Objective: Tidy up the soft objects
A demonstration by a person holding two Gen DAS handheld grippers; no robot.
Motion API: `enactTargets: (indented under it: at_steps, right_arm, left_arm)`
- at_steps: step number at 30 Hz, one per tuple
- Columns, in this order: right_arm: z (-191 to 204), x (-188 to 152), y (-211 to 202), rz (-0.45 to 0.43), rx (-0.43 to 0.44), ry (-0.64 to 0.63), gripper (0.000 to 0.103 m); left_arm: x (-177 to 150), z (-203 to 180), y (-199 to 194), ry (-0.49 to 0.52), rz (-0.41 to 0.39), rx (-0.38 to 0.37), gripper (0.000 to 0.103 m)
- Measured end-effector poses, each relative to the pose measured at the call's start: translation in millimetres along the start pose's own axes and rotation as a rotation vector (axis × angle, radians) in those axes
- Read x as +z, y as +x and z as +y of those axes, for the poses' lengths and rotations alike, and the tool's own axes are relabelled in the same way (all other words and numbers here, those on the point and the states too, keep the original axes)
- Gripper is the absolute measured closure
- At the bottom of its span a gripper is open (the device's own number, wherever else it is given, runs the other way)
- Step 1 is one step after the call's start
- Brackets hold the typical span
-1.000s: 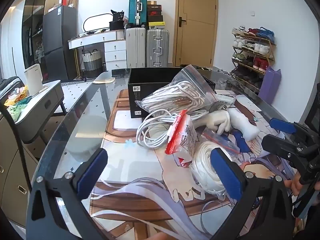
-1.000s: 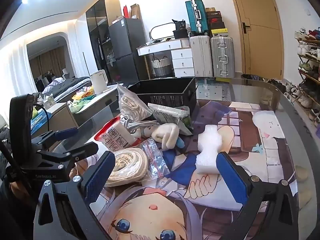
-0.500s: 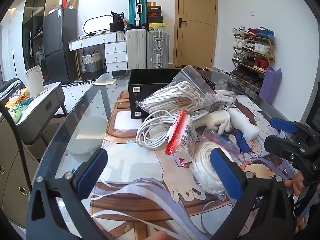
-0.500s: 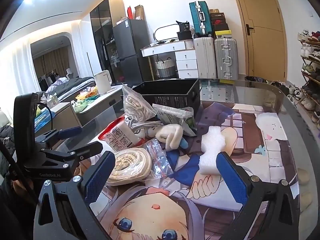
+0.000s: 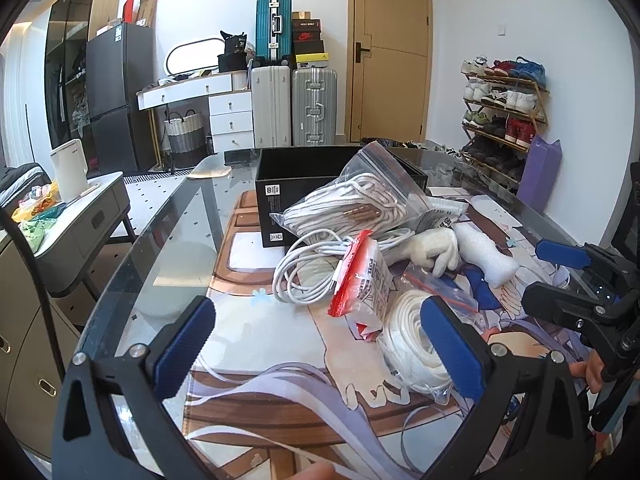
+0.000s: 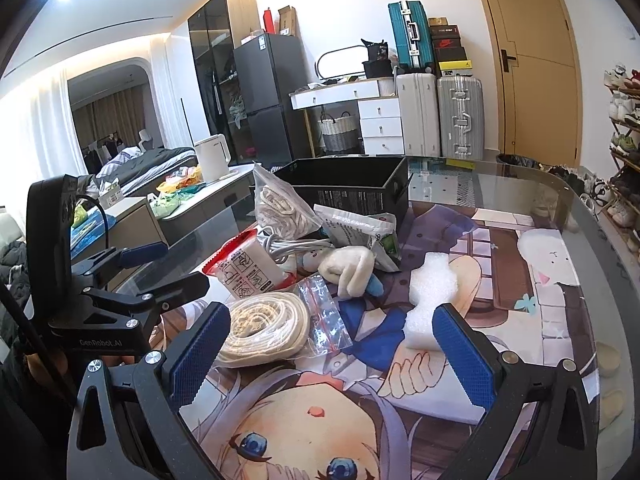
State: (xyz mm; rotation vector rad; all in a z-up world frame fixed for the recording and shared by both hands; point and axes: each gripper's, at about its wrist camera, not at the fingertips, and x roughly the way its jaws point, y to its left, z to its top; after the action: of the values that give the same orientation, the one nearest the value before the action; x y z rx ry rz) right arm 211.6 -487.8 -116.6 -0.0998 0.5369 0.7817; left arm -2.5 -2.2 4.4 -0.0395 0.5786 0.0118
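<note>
A pile of soft things lies on the printed mat (image 6: pixel 500 280): a bagged coil of cream cord (image 6: pixel 264 328), a white foam piece (image 6: pixel 430 296), a white plush toy (image 6: pixel 350 270), a red-topped packet (image 6: pixel 248 272), a loose white cable (image 5: pixel 308 268) and a zip bag of white rope (image 5: pixel 352 204). Behind them stands an open black box (image 5: pixel 304 172). My left gripper (image 5: pixel 318 344) is open, its right pad beside the cord coil (image 5: pixel 412 344). My right gripper (image 6: pixel 332 356) is open too, with the coil and the foam just ahead of its pads. Neither holds anything.
The mat covers a glass table whose curved edge (image 5: pixel 160 232) runs along the left. A grey side cabinet with a white kettle (image 5: pixel 70 170) stands left of it. Suitcases (image 5: pixel 314 106), a door and a shoe rack (image 5: pixel 504 112) line the far walls. A fingertip (image 5: pixel 316 472) shows at the bottom.
The right wrist view has drifted slightly, so the pile sits a little further right in it. The left gripper has barely moved. Both grippers stay open.
</note>
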Motion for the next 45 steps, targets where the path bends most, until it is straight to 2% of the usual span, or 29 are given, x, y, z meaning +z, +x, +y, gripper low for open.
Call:
enactTargets:
  at_steps: [27,45]
  right_arm:
    - [-3,1,3,0.017,-0.012,0.006,0.001]
    - [-6,4,3,0.034,-0.036,0.0,0.001]
  left_arm:
    - [-2,-4,1,0.026,0.005,0.006,0.0]
    - [-4,-13,5,0.054,0.051,-0.014,0.0]
